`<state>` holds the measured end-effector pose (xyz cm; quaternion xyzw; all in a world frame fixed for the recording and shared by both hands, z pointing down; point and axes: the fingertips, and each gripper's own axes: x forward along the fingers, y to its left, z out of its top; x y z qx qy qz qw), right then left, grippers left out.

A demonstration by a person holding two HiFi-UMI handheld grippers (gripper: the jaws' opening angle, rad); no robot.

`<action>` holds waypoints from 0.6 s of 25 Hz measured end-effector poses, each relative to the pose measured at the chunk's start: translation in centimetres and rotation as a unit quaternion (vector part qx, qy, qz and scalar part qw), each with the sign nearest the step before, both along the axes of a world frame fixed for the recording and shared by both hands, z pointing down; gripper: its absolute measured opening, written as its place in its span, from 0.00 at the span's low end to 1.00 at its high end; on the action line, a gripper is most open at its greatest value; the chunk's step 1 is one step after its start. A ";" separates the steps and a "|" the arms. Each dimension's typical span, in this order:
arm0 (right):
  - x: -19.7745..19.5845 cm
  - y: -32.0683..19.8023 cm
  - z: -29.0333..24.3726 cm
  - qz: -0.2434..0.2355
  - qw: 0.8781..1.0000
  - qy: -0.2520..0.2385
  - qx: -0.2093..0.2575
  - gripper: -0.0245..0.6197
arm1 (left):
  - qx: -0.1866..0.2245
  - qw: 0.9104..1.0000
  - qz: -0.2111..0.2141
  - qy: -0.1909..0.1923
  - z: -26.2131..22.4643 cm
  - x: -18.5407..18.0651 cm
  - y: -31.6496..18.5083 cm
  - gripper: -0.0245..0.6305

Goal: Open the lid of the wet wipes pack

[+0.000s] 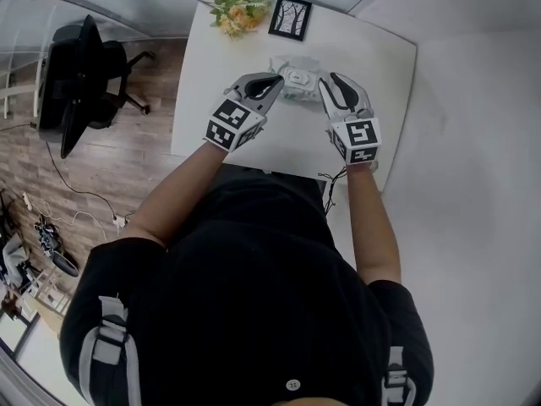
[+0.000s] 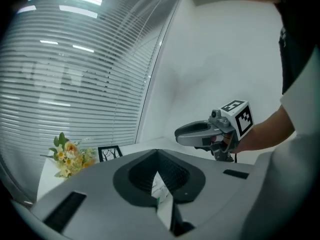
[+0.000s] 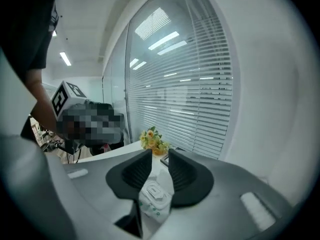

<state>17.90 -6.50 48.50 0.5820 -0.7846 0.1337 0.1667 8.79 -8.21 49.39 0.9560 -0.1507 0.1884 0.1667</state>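
Had the left gripper (image 2: 157,154) pinched tight, jaws closed together at the tips on a thin white edge of the wet wipes pack (image 1: 287,66). Gripped the pack's other end with the right gripper (image 3: 160,156): jaws part-way apart, tips not meeting, dark ribbed pads (image 3: 182,171) set against either side of the wrapper. Held the pack slung between the two grippers, over the far half of the white table (image 1: 254,138). Could not make out from above any gap or contact with the tabletop. Showed the white flip lid (image 3: 151,194) facing up, lying flat and closed, low between the pads in the right gripper view. Picked up the right gripper side-on in the left gripper view, grey fingers (image 2: 195,131) level above the table. Further out, found a small bunch of yellow and cream flowers (image 1: 239,11) at the table's far edge, with a black-framed picture (image 1: 290,18) just beside it, to the right in the head view. Took in slatted blinds (image 2: 75,74) behind the table. Off to the left in the head view, spotted a wood-plank floor (image 1: 110,167) and a black office chair (image 1: 84,74), apart from the table.
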 end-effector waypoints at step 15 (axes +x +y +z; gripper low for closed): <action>-3.0 5.5 -10.1 0.013 0.993 -0.058 0.104 0.05 | 0.074 0.991 0.052 0.099 -10.5 -0.3 3.3 0.04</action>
